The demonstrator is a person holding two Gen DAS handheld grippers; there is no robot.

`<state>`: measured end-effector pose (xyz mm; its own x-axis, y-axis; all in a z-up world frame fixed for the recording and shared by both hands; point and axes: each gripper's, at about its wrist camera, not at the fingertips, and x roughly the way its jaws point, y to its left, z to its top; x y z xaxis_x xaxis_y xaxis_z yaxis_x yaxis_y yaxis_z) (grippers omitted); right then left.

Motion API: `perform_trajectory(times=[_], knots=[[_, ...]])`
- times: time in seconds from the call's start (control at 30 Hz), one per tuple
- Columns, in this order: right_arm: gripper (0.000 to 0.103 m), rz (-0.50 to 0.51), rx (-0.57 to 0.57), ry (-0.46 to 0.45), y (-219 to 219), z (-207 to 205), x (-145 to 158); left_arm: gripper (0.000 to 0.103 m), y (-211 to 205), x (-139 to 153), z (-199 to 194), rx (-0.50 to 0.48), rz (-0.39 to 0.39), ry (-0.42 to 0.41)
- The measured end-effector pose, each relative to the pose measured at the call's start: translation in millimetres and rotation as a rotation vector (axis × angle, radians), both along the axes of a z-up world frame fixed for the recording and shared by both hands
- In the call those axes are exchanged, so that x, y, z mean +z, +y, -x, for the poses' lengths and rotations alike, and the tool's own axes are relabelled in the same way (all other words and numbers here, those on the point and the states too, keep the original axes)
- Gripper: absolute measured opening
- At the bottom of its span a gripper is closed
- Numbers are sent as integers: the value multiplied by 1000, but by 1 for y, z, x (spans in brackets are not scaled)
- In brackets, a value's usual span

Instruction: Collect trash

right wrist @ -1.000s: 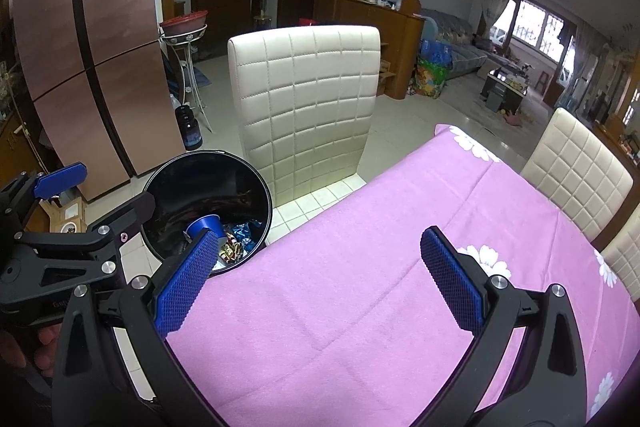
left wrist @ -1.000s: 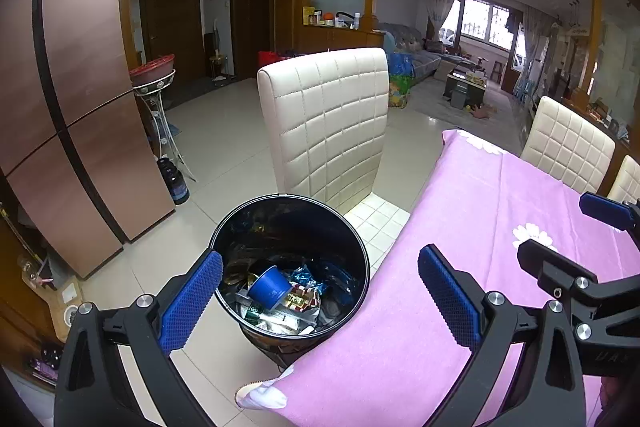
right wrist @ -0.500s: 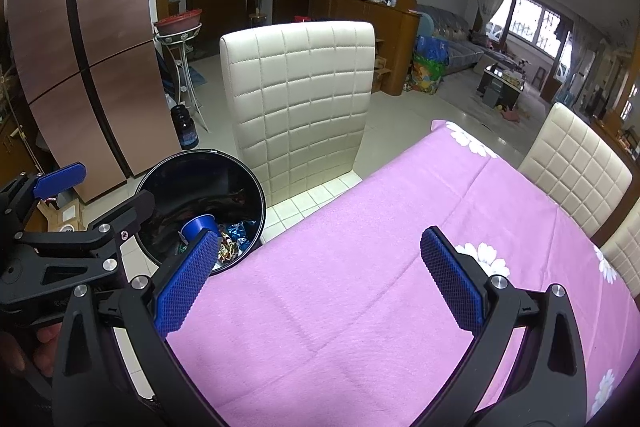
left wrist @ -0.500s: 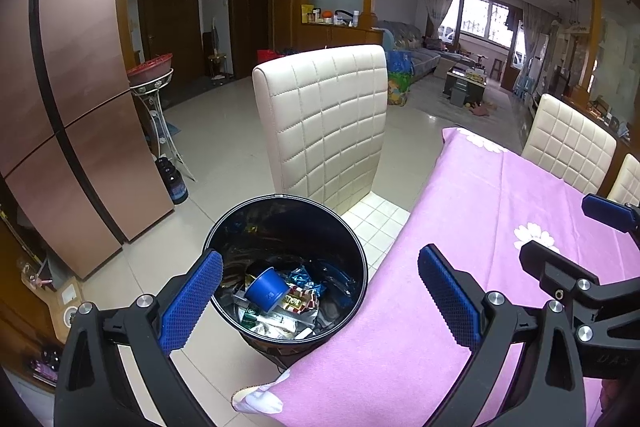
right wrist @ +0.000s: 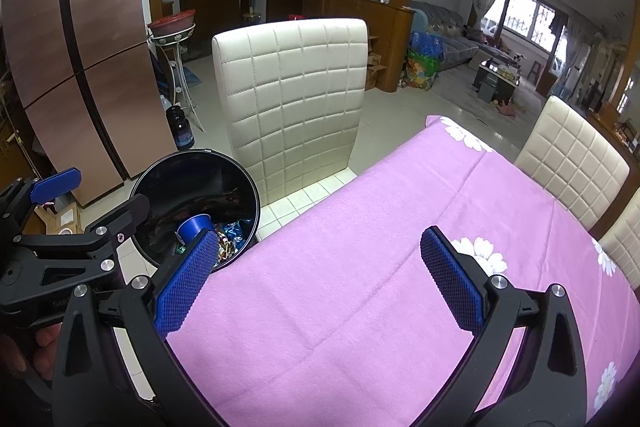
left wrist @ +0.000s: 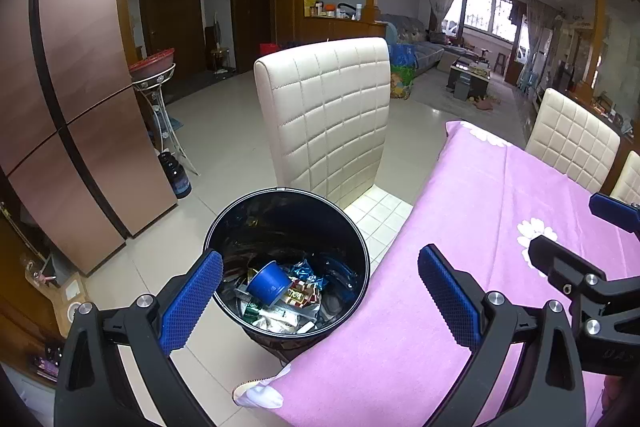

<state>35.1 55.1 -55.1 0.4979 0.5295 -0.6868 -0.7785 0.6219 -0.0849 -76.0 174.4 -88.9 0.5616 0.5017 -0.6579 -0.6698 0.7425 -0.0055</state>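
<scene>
A black round trash bin (left wrist: pixel 362 259) stands on the floor beside the table corner. It holds a blue cup (left wrist: pixel 269 282) and several wrappers (left wrist: pixel 300 293). My left gripper (left wrist: pixel 318 297) is open and empty, held above the bin and the table edge. My right gripper (right wrist: pixel 318 277) is open and empty over the purple tablecloth (right wrist: pixel 380 287). The bin (right wrist: pixel 252 199) and the cup (right wrist: pixel 196 225) also show at the left of the right wrist view, where the left gripper's fingers (right wrist: pixel 56 183) appear. The right gripper's fingers (left wrist: pixel 612 209) show at the right of the left wrist view.
A cream quilted chair (left wrist: pixel 328 115) stands just behind the bin. Two more cream chairs (left wrist: pixel 572 139) line the table's far side. A copper refrigerator (left wrist: pixel 72 99) is at the left, with a wire stand (left wrist: pixel 160 87) and a dark bottle (left wrist: pixel 178 175) beside it.
Both grippers have drifted slightly; the bin and chair have shifted a little left in both views. Both stay open and empty. The trash in the bin has not moved.
</scene>
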Motion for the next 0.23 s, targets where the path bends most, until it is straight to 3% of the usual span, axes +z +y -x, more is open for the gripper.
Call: perform_trajectory(times=[0.23], knots=[[99,0,-1,-1,-1,0,1,96,2,1,2,4,16,-2]])
